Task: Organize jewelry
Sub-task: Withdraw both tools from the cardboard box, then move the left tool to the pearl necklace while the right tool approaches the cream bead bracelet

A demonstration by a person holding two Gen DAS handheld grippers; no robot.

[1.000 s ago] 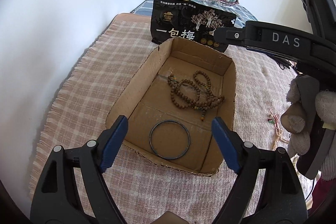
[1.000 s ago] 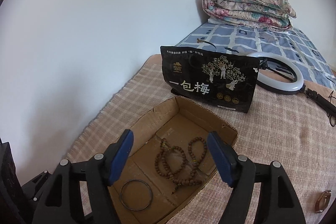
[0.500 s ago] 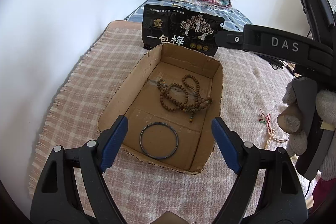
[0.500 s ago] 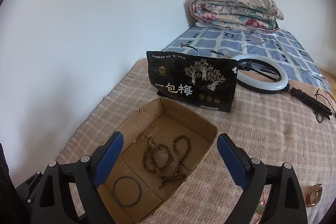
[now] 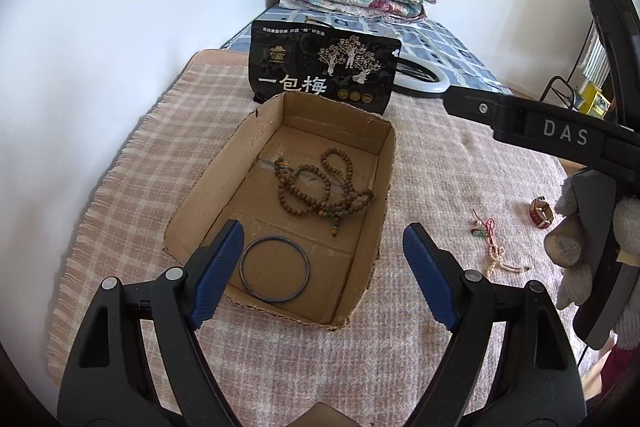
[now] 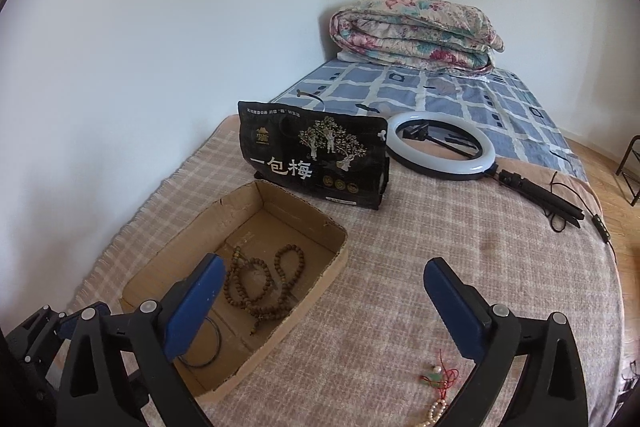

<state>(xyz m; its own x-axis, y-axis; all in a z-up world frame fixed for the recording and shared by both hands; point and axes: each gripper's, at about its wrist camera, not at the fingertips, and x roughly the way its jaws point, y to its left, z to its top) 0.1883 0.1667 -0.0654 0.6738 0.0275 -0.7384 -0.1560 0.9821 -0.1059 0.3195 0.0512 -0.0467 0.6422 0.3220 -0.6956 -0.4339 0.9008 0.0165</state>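
Observation:
An open cardboard box (image 5: 384, 163) (image 6: 304, 207) lies on a pink checked blanket. Inside it are a coiled wooden bead necklace (image 5: 324, 205) (image 6: 260, 307) and a dark bangle (image 5: 275, 301) (image 6: 216, 343). My left gripper (image 5: 322, 239) hovers open above the box's near end, with nothing between its fingers. My right gripper (image 6: 324, 267) hangs over the box's right wall, its jaws opening and nothing between them. On the blanket right of the box lie a red-cord charm (image 5: 486, 231) (image 6: 440, 375), a pale bead string (image 5: 498, 261) (image 6: 436, 409) and a brown watch (image 5: 541, 214).
A black snack bag (image 5: 324, 75) (image 6: 316, 163) stands just behind the box. A ring light (image 6: 440, 151) with its cable lies beyond it, and a folded floral quilt (image 6: 412, 35) sits at the far end. A white wall runs along the left. A gloved hand (image 5: 572, 243) holds the right gripper.
Both grippers have drawn back and rightward from the box. The right jaws have spread wider. The charm, pale beads and watch have come into view on the right.

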